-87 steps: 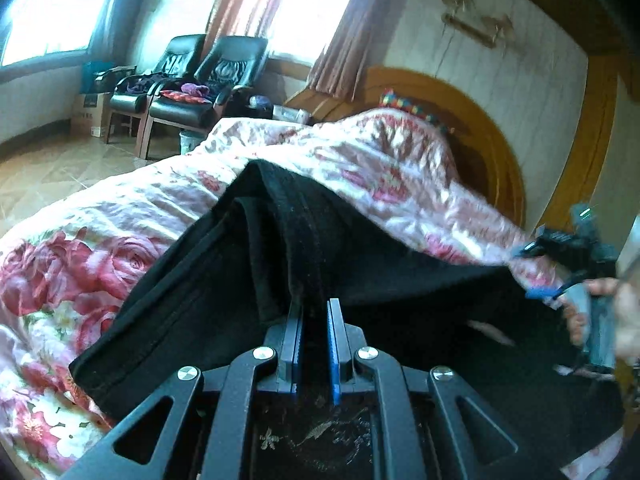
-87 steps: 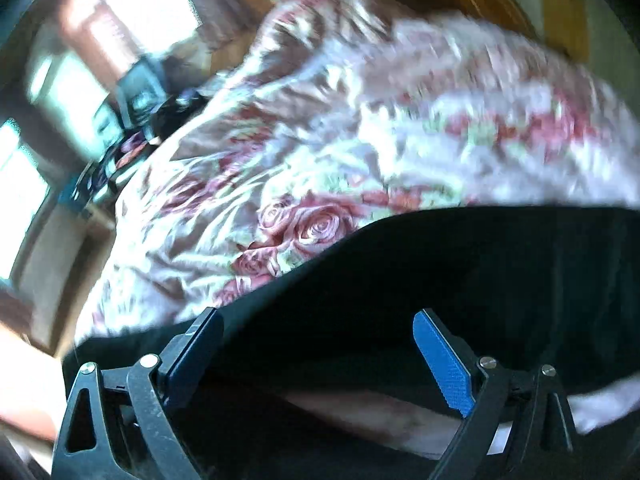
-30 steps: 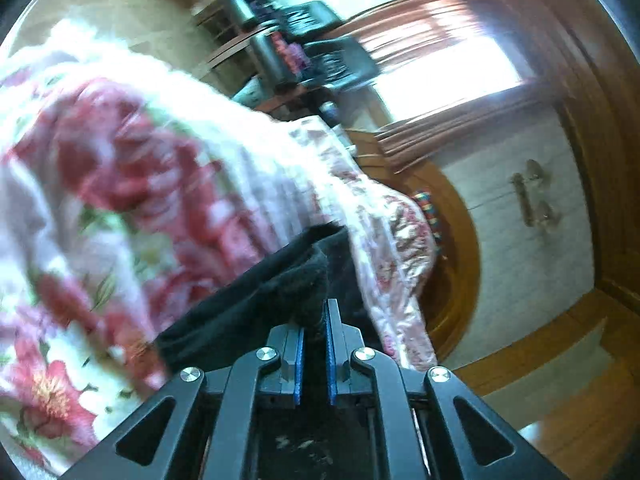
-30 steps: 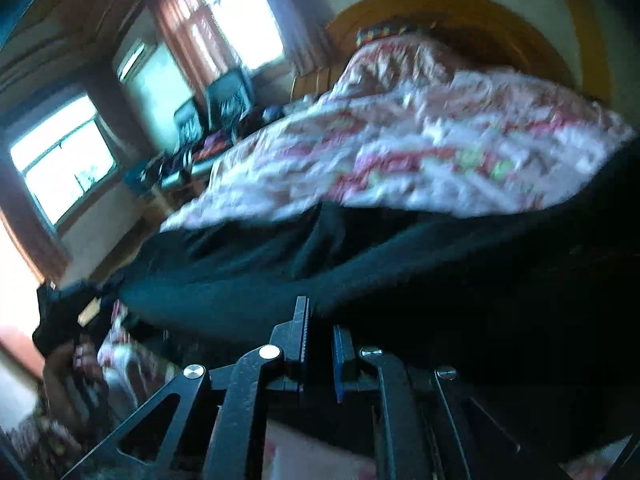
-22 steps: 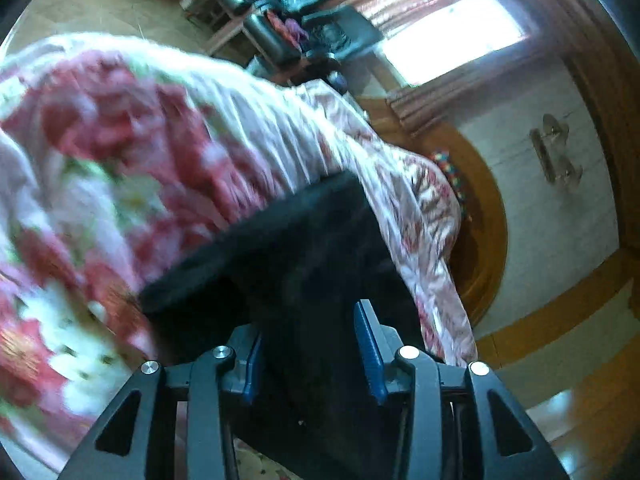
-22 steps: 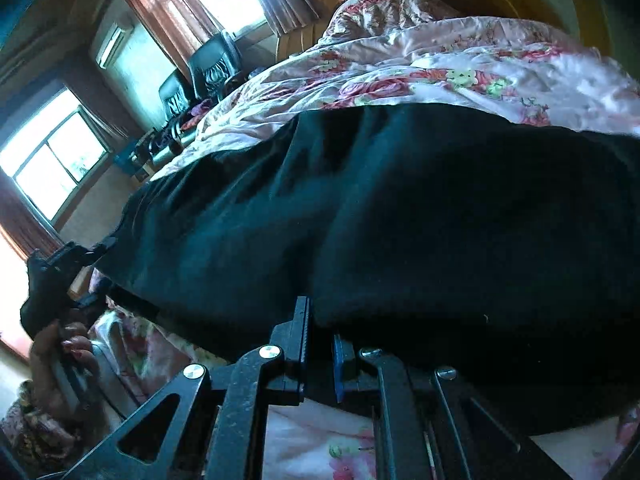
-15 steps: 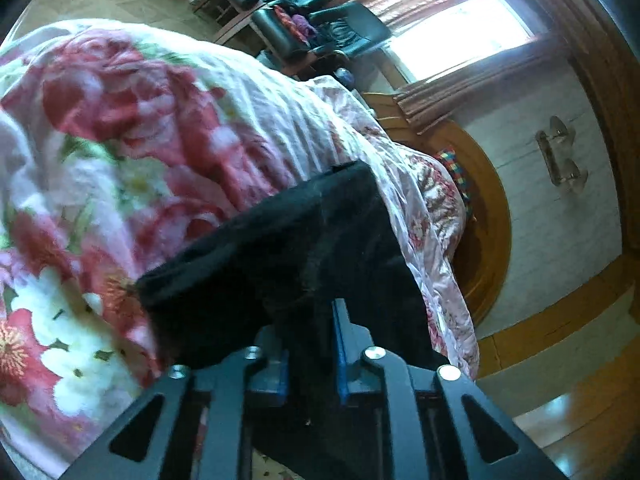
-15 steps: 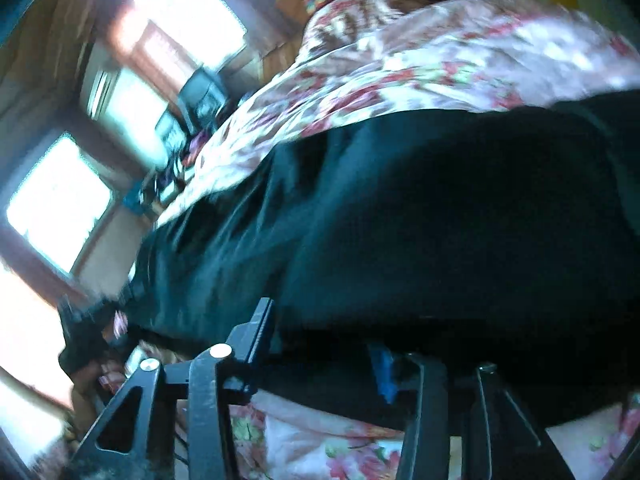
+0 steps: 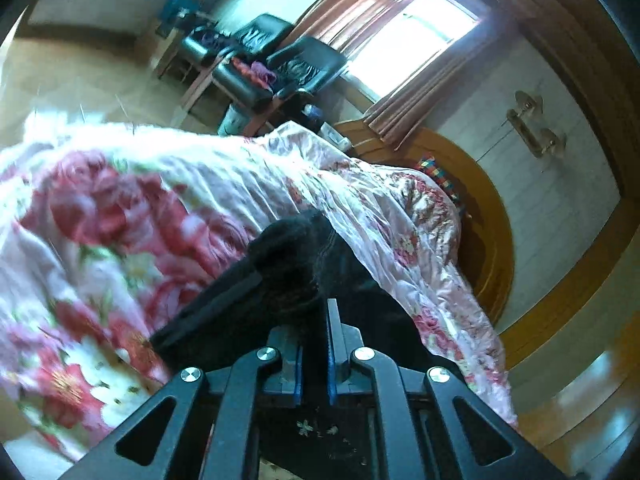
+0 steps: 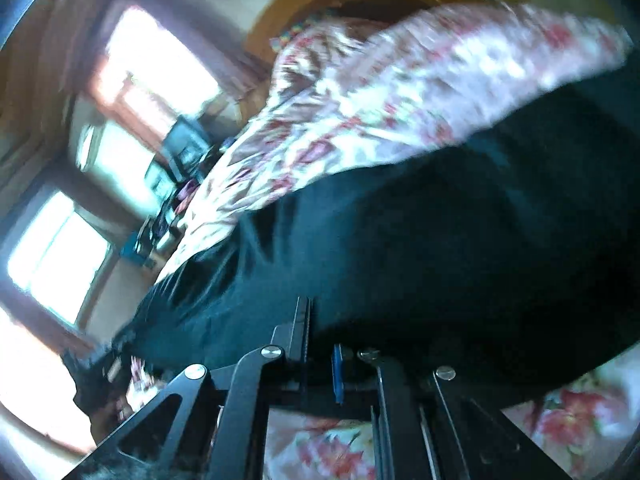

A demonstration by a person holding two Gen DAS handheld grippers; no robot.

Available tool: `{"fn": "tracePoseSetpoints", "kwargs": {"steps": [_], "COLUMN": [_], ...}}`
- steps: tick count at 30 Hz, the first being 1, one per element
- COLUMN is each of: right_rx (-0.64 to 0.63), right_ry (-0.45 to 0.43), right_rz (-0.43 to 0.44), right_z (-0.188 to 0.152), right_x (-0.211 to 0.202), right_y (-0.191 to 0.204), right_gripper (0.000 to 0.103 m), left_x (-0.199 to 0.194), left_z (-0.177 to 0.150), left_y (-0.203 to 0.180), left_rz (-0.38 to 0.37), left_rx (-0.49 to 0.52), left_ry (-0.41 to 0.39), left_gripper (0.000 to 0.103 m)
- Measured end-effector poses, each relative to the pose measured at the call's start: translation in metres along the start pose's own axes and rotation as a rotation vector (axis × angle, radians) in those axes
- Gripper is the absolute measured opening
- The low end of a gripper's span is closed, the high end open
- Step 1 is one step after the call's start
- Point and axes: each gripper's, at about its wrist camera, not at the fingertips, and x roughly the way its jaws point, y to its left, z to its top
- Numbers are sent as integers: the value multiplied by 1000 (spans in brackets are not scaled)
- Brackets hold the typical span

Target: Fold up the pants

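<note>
The black pants (image 9: 280, 280) lie on a bed with a pink floral quilt (image 9: 100, 220). My left gripper (image 9: 314, 312) is shut on a bunched edge of the pants, which rises in a hump just ahead of the jaws. In the right wrist view the pants (image 10: 440, 240) spread wide and dark across the quilt (image 10: 380, 100). My right gripper (image 10: 320, 332) is shut on their near edge. The left gripper and the hand holding it (image 10: 96, 372) show blurred at the lower left of the right wrist view.
A curved wooden headboard (image 9: 492, 240) stands at the bed's far end. Black armchairs (image 9: 280, 68) with clothes on them stand by a bright curtained window (image 9: 408, 40). Tiled floor (image 9: 80, 80) lies to the left of the bed.
Both grippers opened briefly, then shut again on the pants. Both views have swung and the right view is now blurred; the cloth at the left gripper is bunched higher.
</note>
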Motion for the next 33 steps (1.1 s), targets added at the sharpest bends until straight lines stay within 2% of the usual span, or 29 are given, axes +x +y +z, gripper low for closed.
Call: {"fn": "tracePoseSetpoints", "kwargs": {"steps": [3, 5, 8, 12, 13, 17, 19, 22, 24, 26, 29, 32, 33], "right_rx": [-44, 7, 55, 84, 107, 191, 243, 310, 354, 386, 418, 423, 419], "right_ry": [41, 94, 164, 163, 158, 66, 9, -61, -104, -143, -206, -251, -264], "right_rz": [-36, -46, -62, -37, -23, -40, -67, -115, -142, -155, -191, -221, -234], "right_z": [-10, -18, -26, -24, -22, -12, -5, 6, 12, 18, 27, 41, 45], "right_x": [2, 14, 32, 33, 31, 8, -5, -23, -38, -50, -72, -89, -94], "right_y": [-2, -15, -28, -36, -40, -57, -69, -93, -110, -125, -145, -158, -162], "right_gripper": [9, 9, 9, 13, 18, 30, 47, 50, 50, 50, 50, 50, 50], "left_x": [2, 0, 0, 4, 1, -28, -43, -58, -58, -53, -31, -7, -3], "left_z": [0, 1, -1, -6, -7, -9, -9, -16, -24, -36, -61, -90, -98], "left_y": [7, 11, 7, 1, -1, -19, -30, -54, -69, -88, -118, -144, -149], "left_rz": [89, 121, 172, 264, 276, 357, 340, 300, 250, 178, 48, -37, -54], "left_rx": [-17, -38, 3, 69, 78, 139, 174, 260, 319, 393, 504, 610, 636], "left_ry": [-11, -20, -35, -14, -23, -176, -255, -320, -302, -252, -96, 68, 95], "left_gripper": [7, 7, 7, 11, 15, 29, 30, 35, 35, 36, 36, 36, 36]}}
